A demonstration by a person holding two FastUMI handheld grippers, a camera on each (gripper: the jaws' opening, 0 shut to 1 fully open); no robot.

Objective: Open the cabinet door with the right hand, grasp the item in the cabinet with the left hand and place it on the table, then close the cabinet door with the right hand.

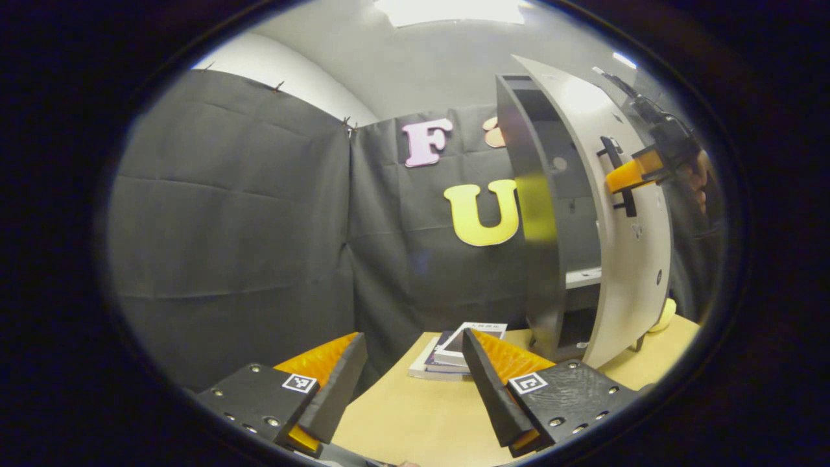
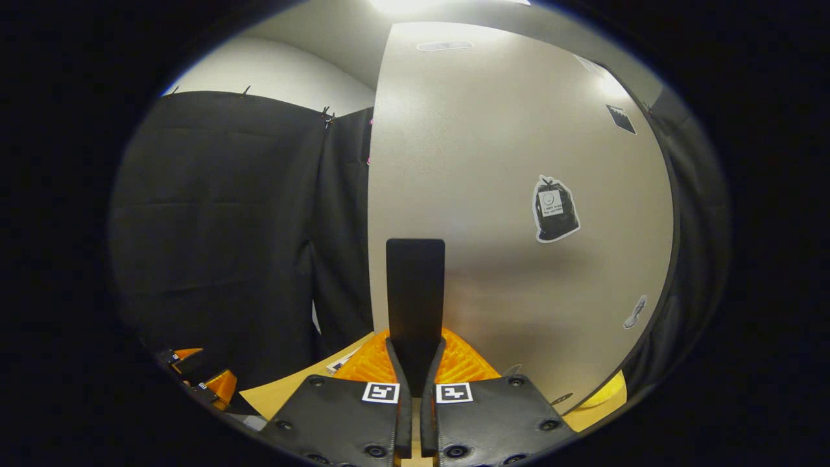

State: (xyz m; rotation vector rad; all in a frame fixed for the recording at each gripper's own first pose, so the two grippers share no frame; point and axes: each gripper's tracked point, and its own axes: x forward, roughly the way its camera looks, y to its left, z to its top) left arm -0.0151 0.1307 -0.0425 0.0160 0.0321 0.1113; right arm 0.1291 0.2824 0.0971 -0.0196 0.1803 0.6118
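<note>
The right tongs point(image 2: 415, 363) clamp the handle point(image 2: 415, 292) of the cabinet door point(image 2: 519, 162), which stands ajar; beside the cabinet point(image 1: 538, 227), the left tongs point(image 1: 408, 383) gape wide above the desk point(image 1: 415, 415).

Our left gripper point(image 1: 415, 383) hangs with its fingers spread wide, nothing between them. Our right gripper point(image 2: 415, 363) has its fingers pinched together on a dark upright bar — seen from the left gripper view, it is raised high at the far right.

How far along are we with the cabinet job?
The cabinet door is partly open, with the right gripper clamped on its handle. The left gripper hangs open above the table, holding nothing. Left: taking the item out, setting it down, closing the door.
</note>
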